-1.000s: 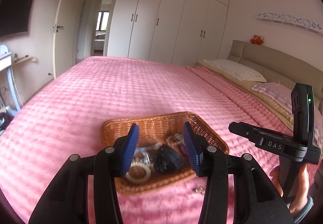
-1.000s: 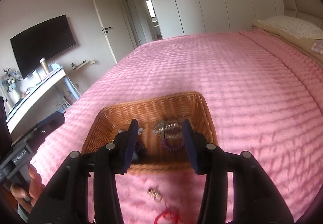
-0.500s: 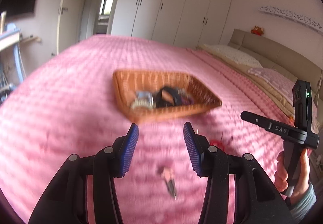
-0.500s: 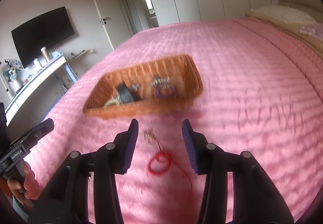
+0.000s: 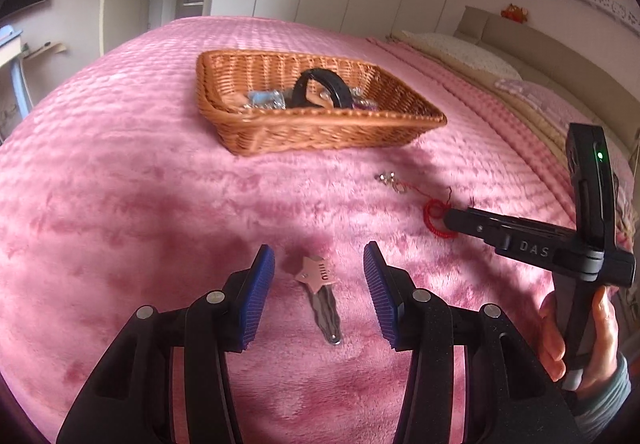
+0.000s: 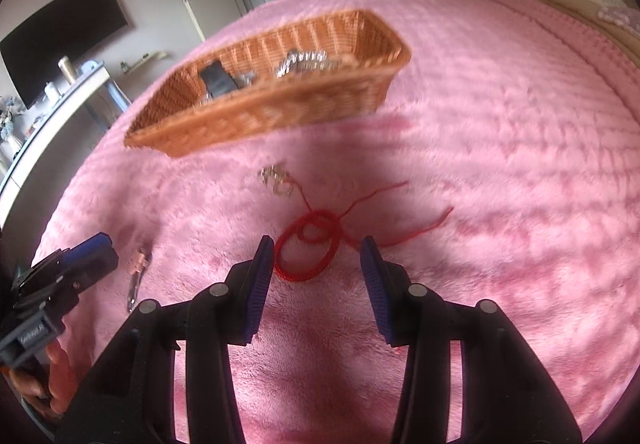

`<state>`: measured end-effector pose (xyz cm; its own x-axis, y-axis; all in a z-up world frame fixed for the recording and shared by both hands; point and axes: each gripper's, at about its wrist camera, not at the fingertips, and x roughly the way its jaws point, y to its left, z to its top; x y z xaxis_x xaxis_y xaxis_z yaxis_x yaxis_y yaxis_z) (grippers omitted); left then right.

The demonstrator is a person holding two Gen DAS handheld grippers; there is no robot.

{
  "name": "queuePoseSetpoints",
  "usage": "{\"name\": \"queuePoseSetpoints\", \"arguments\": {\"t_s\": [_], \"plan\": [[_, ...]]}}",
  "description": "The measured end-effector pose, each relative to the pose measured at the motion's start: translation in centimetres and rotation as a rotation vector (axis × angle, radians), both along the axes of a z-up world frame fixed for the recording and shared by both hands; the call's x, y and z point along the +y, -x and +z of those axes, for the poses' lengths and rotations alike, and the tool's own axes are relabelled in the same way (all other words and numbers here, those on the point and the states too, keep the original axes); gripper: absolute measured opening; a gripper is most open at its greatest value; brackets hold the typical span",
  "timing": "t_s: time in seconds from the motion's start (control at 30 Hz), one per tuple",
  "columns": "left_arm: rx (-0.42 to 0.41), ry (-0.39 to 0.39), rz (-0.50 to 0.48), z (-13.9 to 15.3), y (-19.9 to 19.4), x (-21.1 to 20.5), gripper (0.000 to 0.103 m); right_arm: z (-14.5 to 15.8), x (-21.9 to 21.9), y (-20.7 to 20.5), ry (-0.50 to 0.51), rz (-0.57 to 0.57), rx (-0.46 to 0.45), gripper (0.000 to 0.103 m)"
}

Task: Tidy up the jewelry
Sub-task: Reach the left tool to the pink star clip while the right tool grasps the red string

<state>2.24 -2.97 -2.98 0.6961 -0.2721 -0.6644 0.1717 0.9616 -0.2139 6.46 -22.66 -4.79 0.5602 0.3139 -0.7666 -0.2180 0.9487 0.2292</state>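
Note:
A wicker basket (image 5: 320, 132) (image 6: 280, 112) sits on the pink bedspread and holds a black bangle (image 5: 320, 86) and other jewelry. My left gripper (image 5: 319, 264) is open, low over a hair clip with a pink star (image 5: 320, 294), which lies between its fingers. My right gripper (image 6: 318, 256) is open just behind a coiled red string bracelet (image 6: 310, 248). A small silver piece (image 6: 276, 178) (image 5: 390, 180) lies between the bracelet and the basket. The clip also shows in the right wrist view (image 6: 136, 276).
The pink bedspread (image 5: 120, 184) spreads wide around the basket. Pillows and a headboard (image 5: 500, 56) lie at the right. White wardrobes and a door stand behind. A desk and a wall TV (image 6: 60, 40) are off the bed's left side.
Both grippers have pulled back from over the basket and dropped low to the bedspread. The left now frames the star clip, the right the red bracelet. Both stay open.

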Motion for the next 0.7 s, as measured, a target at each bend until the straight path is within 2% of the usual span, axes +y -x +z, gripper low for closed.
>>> {"name": "queuePoseSetpoints", "arguments": {"t_s": [0.07,0.13,0.23,0.7], "plan": [[0.010,-0.017,-0.006,-0.4,-0.2,-0.4,0.045,-0.1,0.2,-0.1,0.015,-0.008,-0.003,0.032],[0.022,-0.033,-0.004,-0.8,-0.3,-0.7,0.045,-0.3,0.1,-0.2,0.020,-0.023,-0.006,0.019],[0.038,-0.042,-0.004,-1.3,-0.6,-0.8,0.045,-0.5,-0.4,-0.2,-0.005,-0.034,-0.002,0.008],[0.054,-0.069,0.013,-1.7,-0.9,-1.2,0.040,-0.6,-1.0,-0.1,-0.033,-0.046,-0.015,0.006]]}}
